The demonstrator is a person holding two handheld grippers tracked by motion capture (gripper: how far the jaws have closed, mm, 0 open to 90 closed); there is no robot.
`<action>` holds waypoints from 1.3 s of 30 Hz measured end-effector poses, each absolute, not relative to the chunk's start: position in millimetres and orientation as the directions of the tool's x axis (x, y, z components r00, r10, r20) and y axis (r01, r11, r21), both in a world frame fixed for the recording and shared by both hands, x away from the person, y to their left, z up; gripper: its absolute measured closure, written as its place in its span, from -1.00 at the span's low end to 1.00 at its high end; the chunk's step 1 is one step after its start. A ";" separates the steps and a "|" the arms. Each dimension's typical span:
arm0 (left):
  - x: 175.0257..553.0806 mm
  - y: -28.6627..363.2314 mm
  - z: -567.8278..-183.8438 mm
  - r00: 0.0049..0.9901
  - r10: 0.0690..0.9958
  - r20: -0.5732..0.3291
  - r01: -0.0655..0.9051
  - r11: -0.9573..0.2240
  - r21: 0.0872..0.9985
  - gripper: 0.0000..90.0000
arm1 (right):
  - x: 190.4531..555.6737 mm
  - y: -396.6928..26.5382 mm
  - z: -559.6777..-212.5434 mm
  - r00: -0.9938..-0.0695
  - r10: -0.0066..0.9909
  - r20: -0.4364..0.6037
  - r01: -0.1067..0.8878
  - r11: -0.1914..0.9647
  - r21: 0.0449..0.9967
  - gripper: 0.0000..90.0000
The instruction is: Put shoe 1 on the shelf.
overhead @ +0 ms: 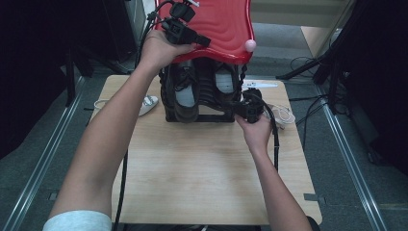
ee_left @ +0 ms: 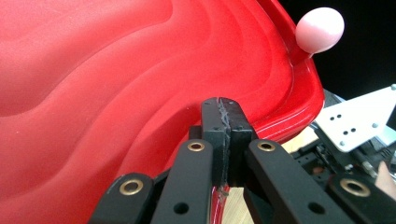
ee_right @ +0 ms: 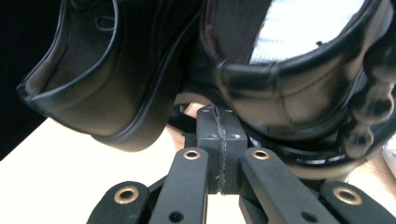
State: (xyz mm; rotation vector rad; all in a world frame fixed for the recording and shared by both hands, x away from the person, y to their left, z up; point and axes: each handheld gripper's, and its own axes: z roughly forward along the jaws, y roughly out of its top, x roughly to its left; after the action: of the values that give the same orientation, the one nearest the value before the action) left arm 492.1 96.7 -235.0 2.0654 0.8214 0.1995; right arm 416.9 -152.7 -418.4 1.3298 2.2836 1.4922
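A red plastic lid [overhead: 226, 29] with a rippled surface is held tilted up at the far edge of the wooden table [overhead: 202, 178], above a black rack [overhead: 202, 96] in which a pair of black shoes [overhead: 185, 94] is stood; a pink knob [overhead: 250, 45] is carried at the lid's right corner. The lid's near rim is pinched by the left gripper [overhead: 204, 42], whose jaws are seen pressed together on the thin red edge in the left gripper view, the red lid [ee_left: 116, 93] spreading behind them and the pink knob [ee_left: 321, 29] showing at the upper right. The right gripper [overhead: 239, 107] is held low at the rack's right front corner; its jaws are pressed together with nothing between them, and in the right gripper view they are pointed at the underside of the black shoes [ee_right: 116, 84], just beside the rack's base; whether the rack is touched cannot be told. A white object [overhead: 148, 103] is lain left of the rack, and a white cable [overhead: 284, 115] is coiled to its right, both on the table.
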 end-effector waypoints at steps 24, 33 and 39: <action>492.7 102.2 -240.5 0.782 0.598 -0.178 0.462 -0.364 0.809 1.00 | 368.0 -86.0 -427.9 -0.736 0.599 0.314 0.548 0.256 0.797 1.00; 492.6 102.7 -240.8 0.783 0.598 -0.174 0.458 -0.364 0.811 1.00 | 375.8 -58.9 -429.7 -0.763 0.563 0.318 0.538 0.280 0.795 1.00; 492.4 103.0 -241.0 0.781 0.600 -0.172 0.456 -0.361 0.813 1.00 | 375.9 -50.2 -424.4 -0.769 0.571 0.287 0.530 0.318 0.786 1.00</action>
State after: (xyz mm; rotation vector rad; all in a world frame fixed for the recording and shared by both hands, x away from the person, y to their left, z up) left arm 492.4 103.0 -241.0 2.0175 0.7896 0.1892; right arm 375.9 -50.2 -424.4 1.0512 2.5146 1.4732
